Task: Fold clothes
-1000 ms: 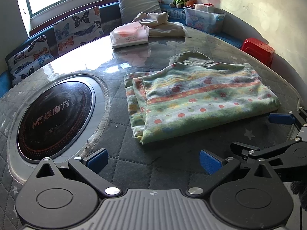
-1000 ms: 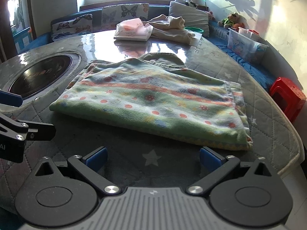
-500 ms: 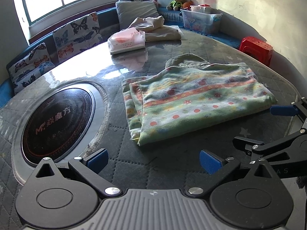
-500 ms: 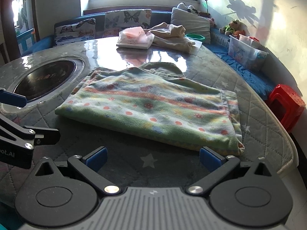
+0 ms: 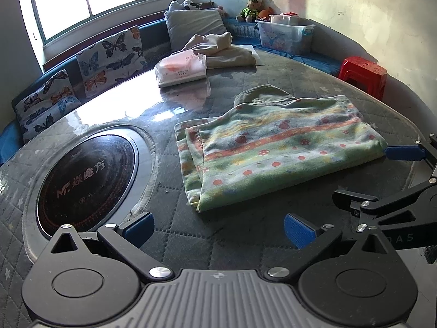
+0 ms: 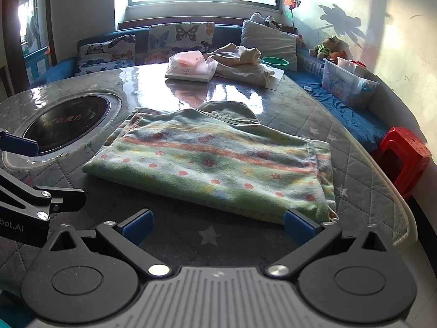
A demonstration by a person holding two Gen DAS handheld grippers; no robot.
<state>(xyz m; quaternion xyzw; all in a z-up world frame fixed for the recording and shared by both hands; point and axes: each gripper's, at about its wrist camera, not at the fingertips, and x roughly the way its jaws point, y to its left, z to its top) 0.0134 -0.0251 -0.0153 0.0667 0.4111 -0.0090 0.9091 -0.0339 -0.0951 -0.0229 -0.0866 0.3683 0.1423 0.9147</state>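
Garment first: a folded green fleece garment with orange stripes and red dots is laid flat on the round desk covered in grey quilted fabric under a glossy sheet, toward 1 o'clock in the left wrist view and at 12 o'clock in the right wrist view. An olive collar or hood is seen poking out from under its far edge. The left gripper is held wide open just above the desk, short of the garment's near corner, with nothing between its 2 blue pads. The right gripper is likewise spread wide and empty; its right pad lies against the garment's near hem, though contact cannot be confirmed. A black round inset hob with a metal rim sits at 10 o'clock. A pink-and-white plastic packet and a crumpled beige cloth are placed at the desk's far side. A red plastic stool stands beside the desk at 3 o'clock.
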